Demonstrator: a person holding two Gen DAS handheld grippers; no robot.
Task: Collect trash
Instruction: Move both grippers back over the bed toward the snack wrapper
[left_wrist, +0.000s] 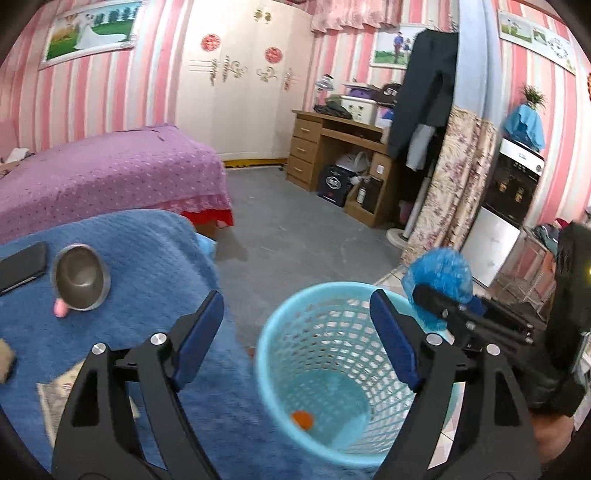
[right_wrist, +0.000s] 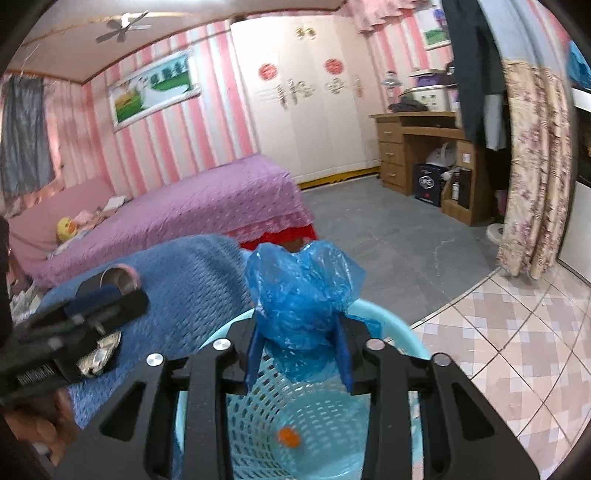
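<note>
A light blue mesh wastebasket (left_wrist: 269, 332) stands on the floor beside a surface covered in blue cloth (left_wrist: 159, 266). A small orange scrap (left_wrist: 303, 419) lies on its bottom. My left gripper (left_wrist: 295, 299) is open above the basket's near rim, with nothing between its fingers. My right gripper (right_wrist: 297, 325) is shut on a crumpled blue plastic bag (right_wrist: 303, 288) and holds it over the basket (right_wrist: 391, 325). The left wrist view shows that bag (left_wrist: 439, 273) at the basket's far right edge. On the cloth lie a small pink scrap (left_wrist: 60, 308) and a crinkled wrapper (left_wrist: 59, 395).
A steel bowl (left_wrist: 79, 277) and a dark phone (left_wrist: 22, 266) rest on the blue cloth. A bed with a purple cover (left_wrist: 110, 166) is behind it. Grey floor stretches to a wooden desk (left_wrist: 332, 147), and a flowered curtain (left_wrist: 454, 177) hangs at the right.
</note>
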